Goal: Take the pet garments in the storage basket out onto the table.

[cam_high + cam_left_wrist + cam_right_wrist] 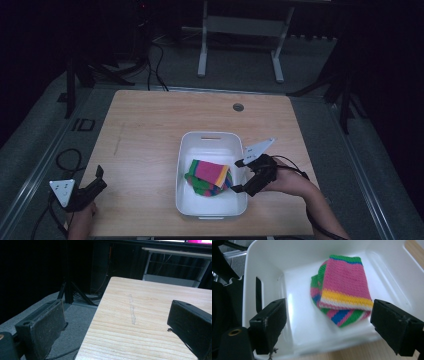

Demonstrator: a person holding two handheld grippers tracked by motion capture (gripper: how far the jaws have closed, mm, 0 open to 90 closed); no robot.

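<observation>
Folded striped knit (209, 178) sits in the white bin (186, 150) on the bench (145, 130). Right hand-held gripper (239, 176) hangs wide open at the bin's right wall; left hand-held gripper (100, 176), also open, is at the bench's near-left corner.

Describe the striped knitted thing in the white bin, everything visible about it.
The knitted cloth is a soft, ribbed-looking piece folded over on itself into a compact bundle. Its top layer is mostly pink with yellow and white bands and a green-blue edge; blue, green and pink stripes peek out beneath. It lies flat on the floor of the white bin, toward the near end, touching only the bin. The right gripper hangs beside it, open.
</observation>
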